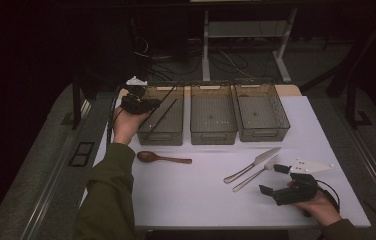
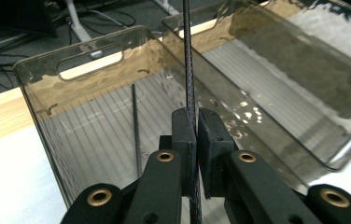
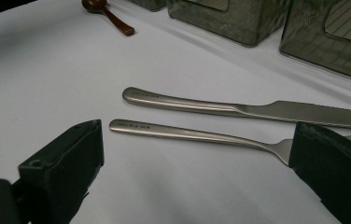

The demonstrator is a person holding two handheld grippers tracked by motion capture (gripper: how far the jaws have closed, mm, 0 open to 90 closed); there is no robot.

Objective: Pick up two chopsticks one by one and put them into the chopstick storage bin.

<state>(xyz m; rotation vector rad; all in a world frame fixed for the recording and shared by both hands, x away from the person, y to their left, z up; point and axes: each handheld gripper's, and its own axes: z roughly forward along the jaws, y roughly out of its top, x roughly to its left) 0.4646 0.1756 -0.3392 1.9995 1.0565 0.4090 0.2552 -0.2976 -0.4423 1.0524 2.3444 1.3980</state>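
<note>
My left gripper is over the left grey bin, shut on a thin black chopstick that points out past the bin's far wall. A second black chopstick lies on that bin's floor. At the table's front right, my right gripper stands open, low over the white surface. Between its jaws lies the handle of a steel fork, with a steel knife just beyond it. Fork and knife lie side by side.
A wooden spoon lies in front of the left bin. Two more grey bins, middle and right, stand in a row at the table's back. Bare white table lies in the front middle.
</note>
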